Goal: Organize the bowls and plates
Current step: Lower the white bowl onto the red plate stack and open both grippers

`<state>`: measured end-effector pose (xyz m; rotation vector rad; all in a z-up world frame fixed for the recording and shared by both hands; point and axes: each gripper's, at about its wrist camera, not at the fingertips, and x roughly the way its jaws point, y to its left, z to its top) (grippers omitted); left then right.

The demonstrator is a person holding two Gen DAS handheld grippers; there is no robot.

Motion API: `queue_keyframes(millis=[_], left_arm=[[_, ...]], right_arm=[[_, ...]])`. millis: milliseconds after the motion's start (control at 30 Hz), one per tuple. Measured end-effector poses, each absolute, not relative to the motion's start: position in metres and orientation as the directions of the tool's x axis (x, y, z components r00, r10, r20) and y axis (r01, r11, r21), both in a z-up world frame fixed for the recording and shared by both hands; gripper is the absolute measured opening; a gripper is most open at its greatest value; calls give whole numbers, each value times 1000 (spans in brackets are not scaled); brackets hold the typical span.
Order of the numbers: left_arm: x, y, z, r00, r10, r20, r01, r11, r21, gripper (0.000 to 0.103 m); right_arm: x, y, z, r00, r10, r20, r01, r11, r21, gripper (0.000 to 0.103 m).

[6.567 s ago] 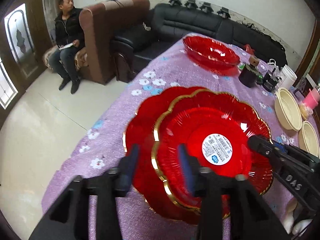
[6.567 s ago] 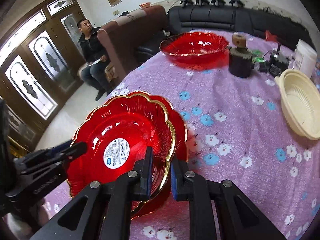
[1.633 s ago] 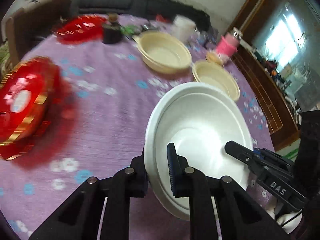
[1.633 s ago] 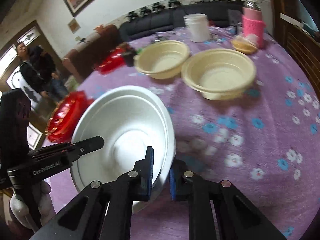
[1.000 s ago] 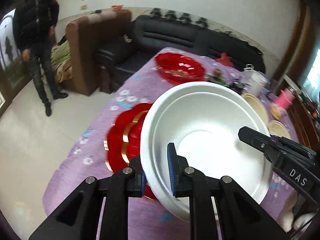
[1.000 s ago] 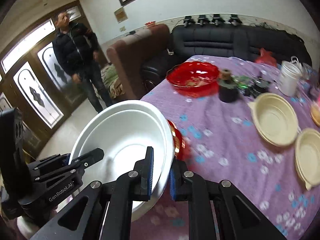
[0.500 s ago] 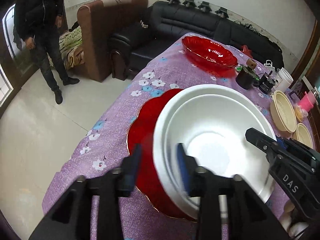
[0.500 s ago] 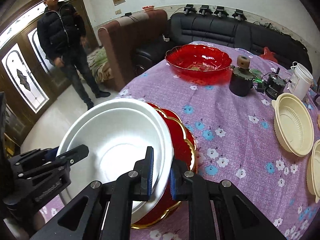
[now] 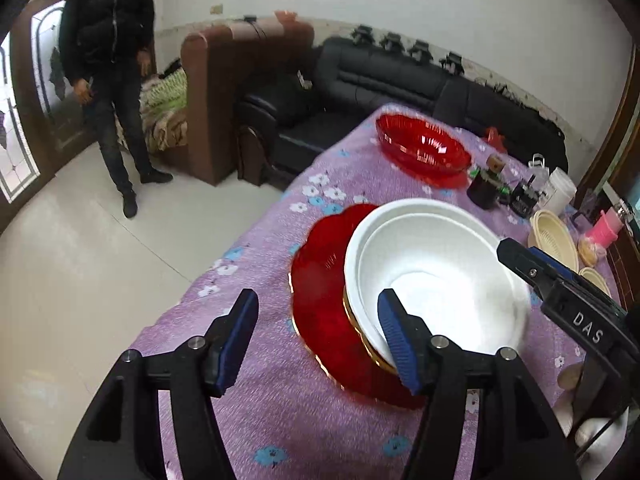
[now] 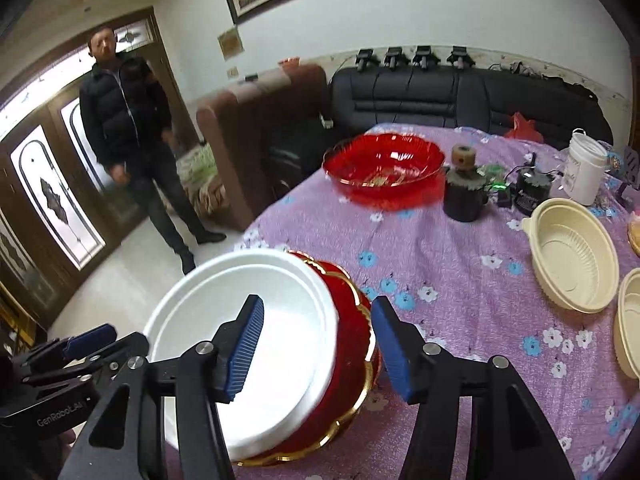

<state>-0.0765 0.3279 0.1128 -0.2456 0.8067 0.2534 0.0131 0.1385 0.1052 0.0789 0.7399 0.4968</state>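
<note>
A big white bowl point(image 9: 436, 276) point(image 10: 280, 300) rests a little tilted on the stack of red gold-rimmed plates point(image 9: 320, 280) point(image 10: 352, 344) near the table's front corner. My left gripper point(image 9: 318, 338) straddles the bowl's near rim; its jaws are opening and the pads are off the rim. My right gripper point(image 10: 318, 346) stands the same way over the opposite rim, jaws opening, nothing pinched. Each gripper also shows at the edge of the other's view: the right gripper point(image 9: 560, 292) and the left gripper point(image 10: 68, 364).
On the purple flowered cloth point(image 9: 280, 420) a red bowl point(image 10: 384, 172) stands at the far end, with a dark jar point(image 10: 464, 188), a white bucket point(image 10: 584, 168) and two cream bowls point(image 10: 568, 252) to the right. A person point(image 10: 132, 140) stands on the floor left of the table.
The white bowl came across the table held by both grippers and now lies on the red plates. Both grippers have opened off its rim. The person by the sofa now stands.
</note>
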Motion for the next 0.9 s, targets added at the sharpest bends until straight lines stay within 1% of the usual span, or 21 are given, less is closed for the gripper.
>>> queue_keyframes(millis=[100, 233, 267, 333, 433, 500, 667, 900], left_arm=[[-97, 313, 127, 713, 169, -681, -319, 942, -100, 70], [-124, 287, 145, 767, 241, -595, -343, 937, -64, 86], [-131, 278, 149, 781, 252, -571, -349, 935, -65, 89], [-138, 266, 153, 797, 237, -556, -335, 939, -79, 91], [-140, 243, 152, 811, 152, -565, -259, 959, -112, 92], [-137, 223, 148, 804, 115, -584, -217, 970, -107, 92], [-134, 183, 138, 778, 16, -628, -114, 987, -115, 92], [-137, 150, 127, 757, -32, -653, -60, 991, -119, 92]], right_arm=[[2, 127, 111, 645, 465, -606, -404, 881, 247, 61], [-19, 104, 113, 661, 468, -586, -404, 881, 247, 64], [-25, 96, 112, 666, 466, -583, -400, 882, 249, 65], [-36, 82, 110, 672, 462, -579, -392, 885, 251, 66], [-49, 59, 108, 687, 432, -585, -376, 899, 223, 66], [-55, 44, 107, 695, 416, -587, -363, 907, 214, 66], [-60, -4, 106, 718, 375, -587, -294, 927, 232, 67], [-55, -65, 96, 738, 324, -592, -175, 939, 296, 69]])
